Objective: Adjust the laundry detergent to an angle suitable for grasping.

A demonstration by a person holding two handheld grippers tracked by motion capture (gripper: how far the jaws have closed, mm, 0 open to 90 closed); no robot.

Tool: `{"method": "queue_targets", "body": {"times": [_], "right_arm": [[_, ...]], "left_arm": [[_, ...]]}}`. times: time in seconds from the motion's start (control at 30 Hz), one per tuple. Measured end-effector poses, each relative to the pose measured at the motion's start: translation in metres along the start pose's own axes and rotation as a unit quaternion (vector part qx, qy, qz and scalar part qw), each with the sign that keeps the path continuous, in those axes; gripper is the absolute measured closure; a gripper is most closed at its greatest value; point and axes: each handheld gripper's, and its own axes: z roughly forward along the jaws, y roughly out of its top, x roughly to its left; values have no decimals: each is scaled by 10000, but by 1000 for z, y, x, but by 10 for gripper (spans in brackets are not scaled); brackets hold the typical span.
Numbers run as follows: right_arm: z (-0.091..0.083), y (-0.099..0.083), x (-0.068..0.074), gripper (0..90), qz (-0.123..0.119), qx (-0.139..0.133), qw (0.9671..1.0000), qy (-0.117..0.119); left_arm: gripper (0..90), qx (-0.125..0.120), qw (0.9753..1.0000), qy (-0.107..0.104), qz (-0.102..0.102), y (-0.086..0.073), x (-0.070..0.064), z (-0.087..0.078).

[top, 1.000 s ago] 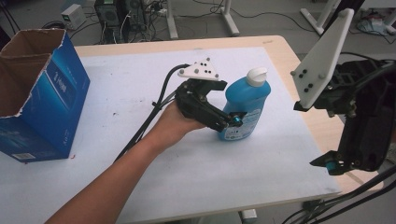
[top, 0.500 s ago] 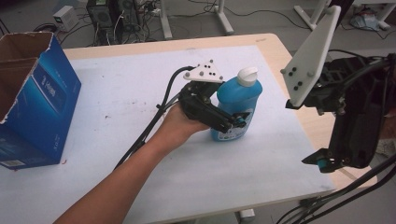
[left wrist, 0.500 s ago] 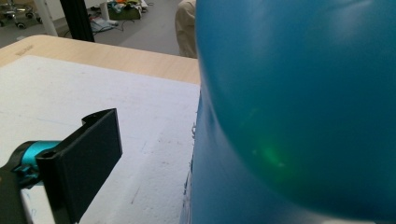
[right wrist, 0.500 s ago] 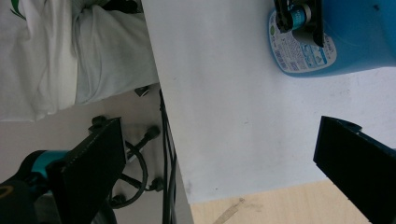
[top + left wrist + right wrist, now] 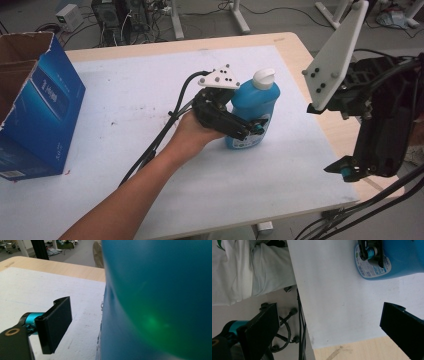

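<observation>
Gripping the blue detergent bottle (image 5: pixel 252 112) low on its body, the left gripper (image 5: pixel 250 127) has its jaws pinching the bottle near the middle of the white-covered bench (image 5: pixel 125 100), white cap (image 5: pixel 263 77) pointing toward 12 o'clock. At 3 o'clock the right gripper (image 5: pixel 350 170) hangs off the bench edge, jaws spread and empty. An open blue cardboard box (image 5: pixel 40 110) sits at 9 o'clock. By the look of it the grasp is made, but the bottle is not yet carried anywhere; if the box is its goal, the whole transfer remains
</observation>
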Motion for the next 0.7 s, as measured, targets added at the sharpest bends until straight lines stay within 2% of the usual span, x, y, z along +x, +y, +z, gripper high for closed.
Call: {"method": "queue_targets", "body": {"times": [0.27,0.47,0.7], "right_arm": [[0,1,0,20,-19,-25,10000,-17],[0,0,1,20,-7,-22,10000,-18],[0,-1,0,20,-16,-19,10000,-26]], "left_arm": [[218,-47,10000,-82,15,-2,-1,-2],[254,-74,9999,-121,26,-3,-3,-2],[340,-96,9997,-229,68,-3,-5,-1]]}}
